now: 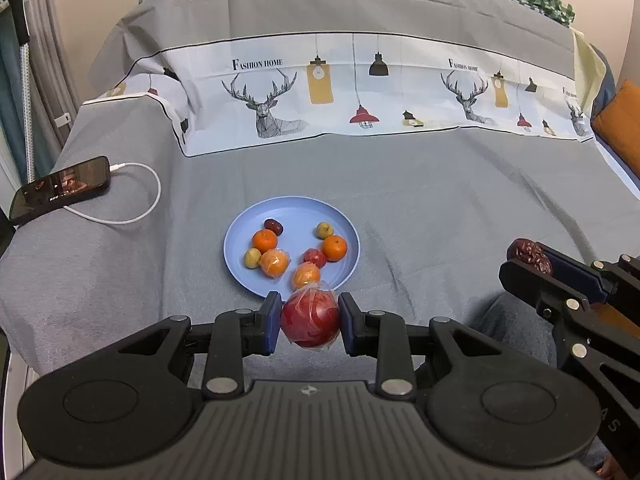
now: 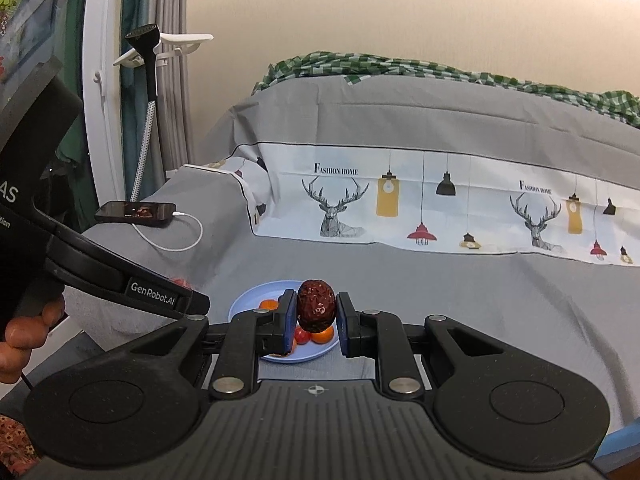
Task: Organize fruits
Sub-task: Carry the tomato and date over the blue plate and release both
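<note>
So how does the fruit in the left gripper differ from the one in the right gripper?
The wrapped red apple in the left gripper is smooth, bright red and covered in clear plastic; the dried red date in the right gripper is wrinkled, dark brownish-red and bare. The apple is clearly larger than the date. Both are clamped between blue pads near the blue plate.

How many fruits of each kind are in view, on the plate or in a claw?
Oranges: 4, on the blue plate, first at
Red dates: 2, one on the plate, one held
Yellow-green fruits: 2
Small red fruit: 1
Wrapped red apple: 1, held
Total: 10
</note>
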The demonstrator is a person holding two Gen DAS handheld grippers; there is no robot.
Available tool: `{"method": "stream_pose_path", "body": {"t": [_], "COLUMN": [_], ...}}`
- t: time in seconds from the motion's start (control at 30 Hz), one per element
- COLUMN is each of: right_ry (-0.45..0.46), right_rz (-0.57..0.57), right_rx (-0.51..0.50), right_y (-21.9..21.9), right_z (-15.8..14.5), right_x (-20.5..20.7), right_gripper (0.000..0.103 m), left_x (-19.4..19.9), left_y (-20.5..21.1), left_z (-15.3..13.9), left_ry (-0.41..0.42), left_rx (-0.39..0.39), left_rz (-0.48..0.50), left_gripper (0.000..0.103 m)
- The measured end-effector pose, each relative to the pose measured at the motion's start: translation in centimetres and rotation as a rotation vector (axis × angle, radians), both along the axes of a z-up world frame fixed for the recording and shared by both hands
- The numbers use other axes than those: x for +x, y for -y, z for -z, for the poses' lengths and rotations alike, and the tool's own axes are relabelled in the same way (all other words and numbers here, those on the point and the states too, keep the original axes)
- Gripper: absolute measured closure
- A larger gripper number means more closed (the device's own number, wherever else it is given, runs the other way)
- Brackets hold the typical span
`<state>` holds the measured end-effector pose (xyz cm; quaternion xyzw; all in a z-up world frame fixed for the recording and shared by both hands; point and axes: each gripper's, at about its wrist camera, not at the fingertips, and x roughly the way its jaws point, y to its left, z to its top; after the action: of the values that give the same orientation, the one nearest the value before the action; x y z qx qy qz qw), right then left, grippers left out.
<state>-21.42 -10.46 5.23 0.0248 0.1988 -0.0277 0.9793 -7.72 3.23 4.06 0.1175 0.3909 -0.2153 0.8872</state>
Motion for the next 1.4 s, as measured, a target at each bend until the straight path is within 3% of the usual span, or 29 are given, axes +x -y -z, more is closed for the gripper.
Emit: {"method": "stream_pose_path", "body": {"t": [0.97,1.4], "right_ry": [-0.177,-0.199], "right_rz": [-0.024,-0.018], "right_rx": [0.054,0.047], "right_y": [0.9,1.3], "right_z": [3.4,4.2], "right_x": [6.2,9.2], "right_gripper": [0.082,0.082], "left_x": [6.4,10.0], "left_y": [0.6,0.5], "left_z": [2.4,3.4], "left_ry": [-0.109,-0.143], "left_rx": [0.022,0.019], "left_rz": [-0.052,-0.083], "left_gripper": [0.069,0.069]}}
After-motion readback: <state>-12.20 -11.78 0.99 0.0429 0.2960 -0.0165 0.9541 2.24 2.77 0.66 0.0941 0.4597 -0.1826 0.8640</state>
